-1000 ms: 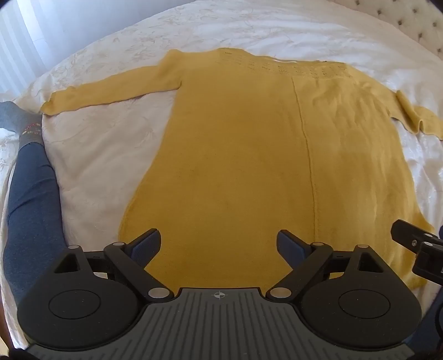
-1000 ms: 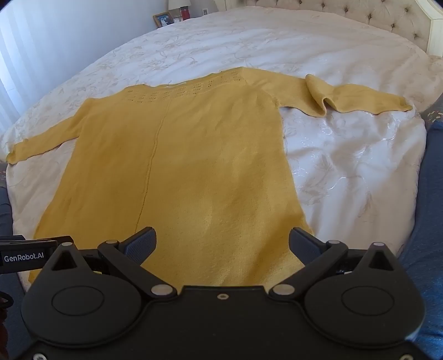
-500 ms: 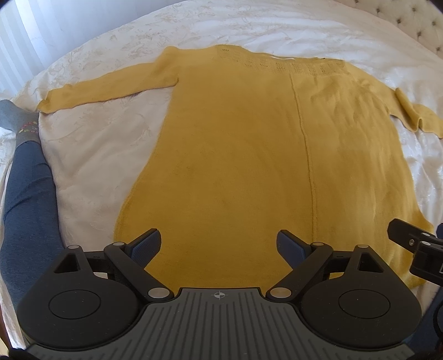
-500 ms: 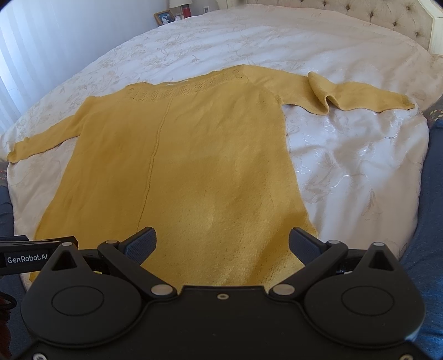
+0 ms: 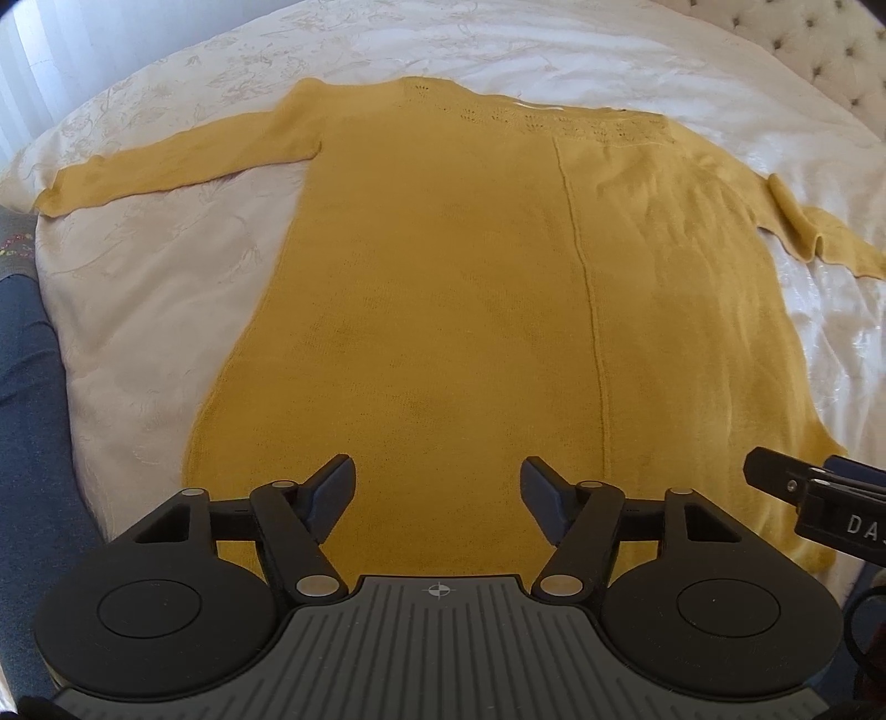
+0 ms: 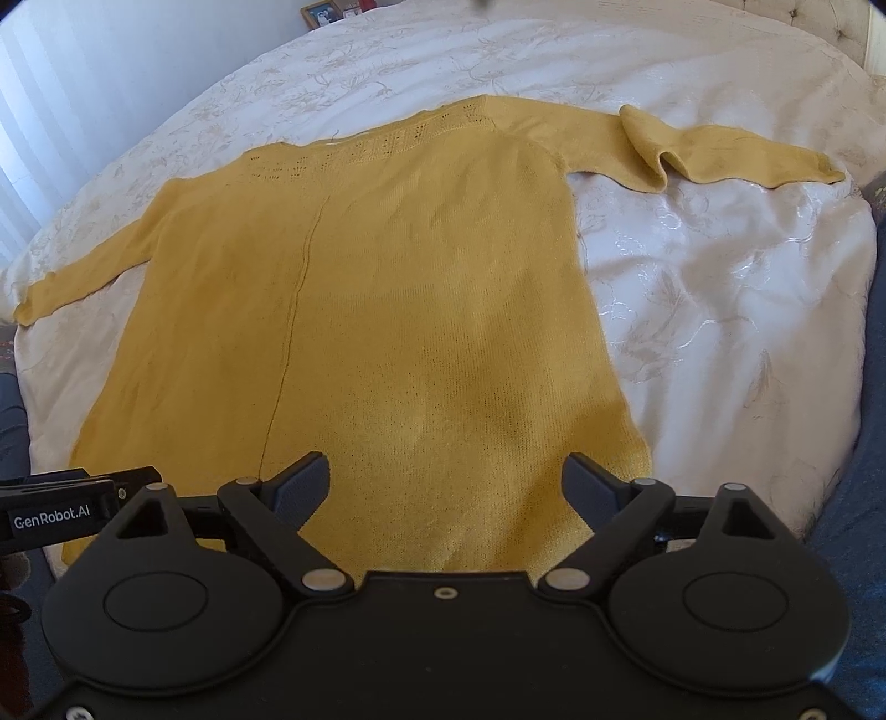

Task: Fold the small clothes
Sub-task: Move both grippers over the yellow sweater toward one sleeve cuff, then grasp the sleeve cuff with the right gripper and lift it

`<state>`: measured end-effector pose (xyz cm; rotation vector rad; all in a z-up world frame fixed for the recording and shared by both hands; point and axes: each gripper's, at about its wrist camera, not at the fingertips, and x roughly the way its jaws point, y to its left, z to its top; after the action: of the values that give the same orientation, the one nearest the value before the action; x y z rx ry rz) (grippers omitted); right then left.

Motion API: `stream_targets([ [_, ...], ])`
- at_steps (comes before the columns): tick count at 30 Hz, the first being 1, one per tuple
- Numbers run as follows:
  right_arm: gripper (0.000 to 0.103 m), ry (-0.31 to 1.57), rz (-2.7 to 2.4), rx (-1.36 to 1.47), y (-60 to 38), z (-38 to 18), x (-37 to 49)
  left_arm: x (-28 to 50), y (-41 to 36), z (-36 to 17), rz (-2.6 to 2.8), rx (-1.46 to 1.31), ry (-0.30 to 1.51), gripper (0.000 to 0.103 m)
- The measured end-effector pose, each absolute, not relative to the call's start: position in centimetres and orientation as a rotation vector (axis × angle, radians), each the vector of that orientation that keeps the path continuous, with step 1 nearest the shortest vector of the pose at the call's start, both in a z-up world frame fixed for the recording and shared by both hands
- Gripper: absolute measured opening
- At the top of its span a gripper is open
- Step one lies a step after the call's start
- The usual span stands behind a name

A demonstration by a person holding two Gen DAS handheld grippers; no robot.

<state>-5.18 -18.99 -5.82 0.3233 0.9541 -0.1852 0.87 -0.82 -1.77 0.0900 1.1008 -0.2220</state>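
Cream bedspread (image 6: pixel 720 288): glossy, floral-embossed, soft under the load.
Yellow sweater (image 5: pixel 470 310): knit, flat at the bed's near edge, sleeves spread; a pinch should catch both hem layers.
Right sleeve (image 6: pixel 653 152): kinked; likely needs smoothing.
Left gripper (image 5: pixel 437 490): released, empty.
Right gripper (image 6: pixel 446 487): released, empty.

1 yellow sweater (image 5: pixel 454 310) with 2 sleeves lies on 1 white bedspread (image 5: pixel 144 310); 2 grippers, left (image 5: pixel 437 490) and right (image 6: pixel 446 487); perhaps 1 picture frame (image 6: pixel 320 12).

Both wrist views face the sweater (image 5: pixel 443 310) from its hem.
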Motion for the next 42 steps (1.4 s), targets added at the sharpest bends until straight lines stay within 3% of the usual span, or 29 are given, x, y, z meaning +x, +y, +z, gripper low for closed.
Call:
stream_targets([
  [3, 0.085, 0.967, -0.184, 0.324, -19.7, -6.3, -5.1, 1.5, -0.8, -2.1, -0.246, 0.09, 1.118, 0.059],
  [4, 0.08, 0.971, -0.18, 0.317, -20.0, -6.4, -5.0, 1.7, -0.9, -2.1, -0.251, 0.092, 1.113, 0.057],
  [11, 0.069, 0.964, -0.199, 0.208, -23.6, -5.9, -3.1, 4.5, -1.0, -1.7, -0.289, 0.079, 1.019, 0.056],
  [19, 0.067, 0.865, -0.328, 0.189, -33.8, -4.3, 1.4, 10.6, -1.6, -2.0, -0.22, 0.12, 0.882, 0.056],
  [29, 0.071, 0.741, -0.531, 0.294, -48.7, -4.2, 6.8, 16.5, -2.7, -5.5, -0.185, 0.131, 0.886, 0.056],
  [34, 0.072, 0.801, -0.617, 0.372, -53.6, -6.3, 7.3, 16.5, -4.2, -6.8, -0.171, 0.222, 0.827, 0.068],
  [42, 0.072, 0.835, -0.621, 0.547, -56.9, -8.6, 6.5, 16.1, -3.8, -8.0, -0.18, 0.19, 0.741, 0.076],
])
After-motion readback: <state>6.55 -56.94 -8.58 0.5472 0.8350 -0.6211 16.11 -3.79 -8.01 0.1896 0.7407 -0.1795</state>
